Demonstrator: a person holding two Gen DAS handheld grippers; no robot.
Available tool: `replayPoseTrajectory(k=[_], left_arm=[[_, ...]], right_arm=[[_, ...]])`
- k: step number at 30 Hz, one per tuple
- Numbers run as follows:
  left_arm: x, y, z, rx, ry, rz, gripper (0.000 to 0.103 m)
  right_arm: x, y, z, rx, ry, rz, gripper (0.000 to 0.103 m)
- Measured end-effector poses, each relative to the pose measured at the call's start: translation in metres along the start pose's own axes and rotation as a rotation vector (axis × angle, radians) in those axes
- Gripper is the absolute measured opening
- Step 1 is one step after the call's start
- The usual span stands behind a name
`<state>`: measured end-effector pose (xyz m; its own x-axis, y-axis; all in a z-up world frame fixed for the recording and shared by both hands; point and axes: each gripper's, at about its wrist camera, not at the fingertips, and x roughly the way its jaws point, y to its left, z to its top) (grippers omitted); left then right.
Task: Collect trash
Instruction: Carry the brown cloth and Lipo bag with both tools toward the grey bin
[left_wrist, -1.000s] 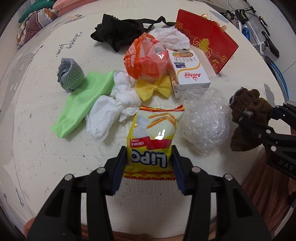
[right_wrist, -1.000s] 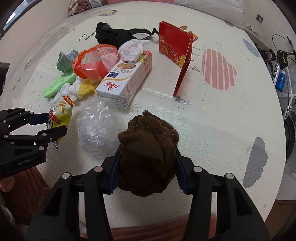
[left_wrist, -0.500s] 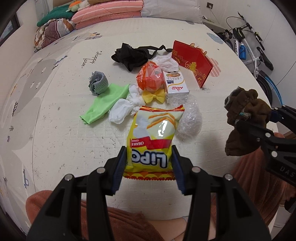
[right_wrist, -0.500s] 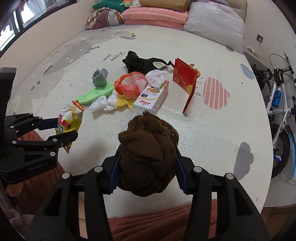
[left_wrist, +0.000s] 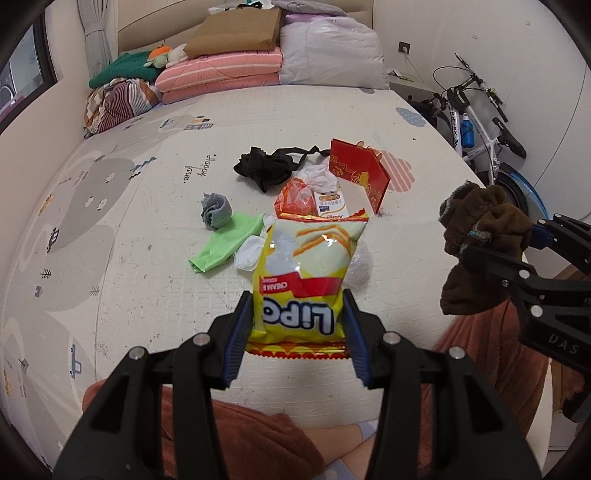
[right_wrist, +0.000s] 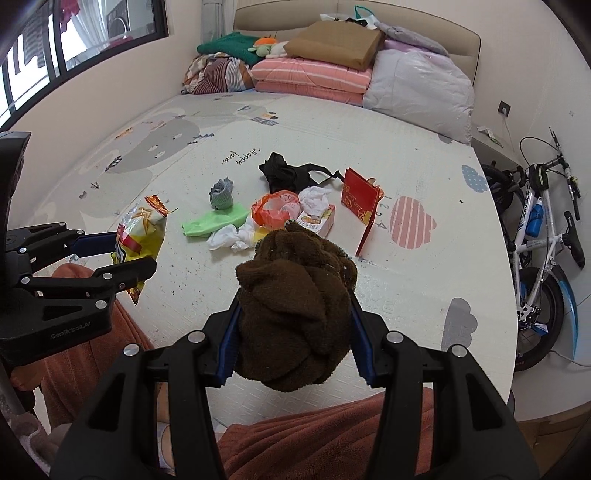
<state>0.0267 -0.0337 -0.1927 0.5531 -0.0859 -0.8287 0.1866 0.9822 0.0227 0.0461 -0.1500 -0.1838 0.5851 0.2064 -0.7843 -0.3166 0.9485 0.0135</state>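
Left wrist view: the left gripper is pinching the lower end of a yellow chip bag between its two blue-padded fingers, holding it upright in the air above a pale play mat. Behind the bag, a pile is lying on the mat: a green cloth, a grey sock, white tissues, an orange bag, a white carton, black fabric and a red paper bag standing upright. At the right edge, the right gripper is gripping a brown cloth, raised clear of the mat. A bicycle is leaning by the wall.

Right wrist view: the right gripper is squeezing the bunched brown cloth between its fingers, held up off the mat. At the left, the left gripper is clamping the chip bag in the air, well apart from the pile. The red paper bag is standing just beyond the carton.
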Motion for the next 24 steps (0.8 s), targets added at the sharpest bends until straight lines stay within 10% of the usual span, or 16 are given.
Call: replayPoseTrajectory(k=[24], left_arm=[[-0.033, -0.111, 0.04, 0.236, -0.117, -0.142, 0.048]], right_arm=[[-0.109, -0.099, -0.048, 0.217, -0.2, -0.212, 0.049]])
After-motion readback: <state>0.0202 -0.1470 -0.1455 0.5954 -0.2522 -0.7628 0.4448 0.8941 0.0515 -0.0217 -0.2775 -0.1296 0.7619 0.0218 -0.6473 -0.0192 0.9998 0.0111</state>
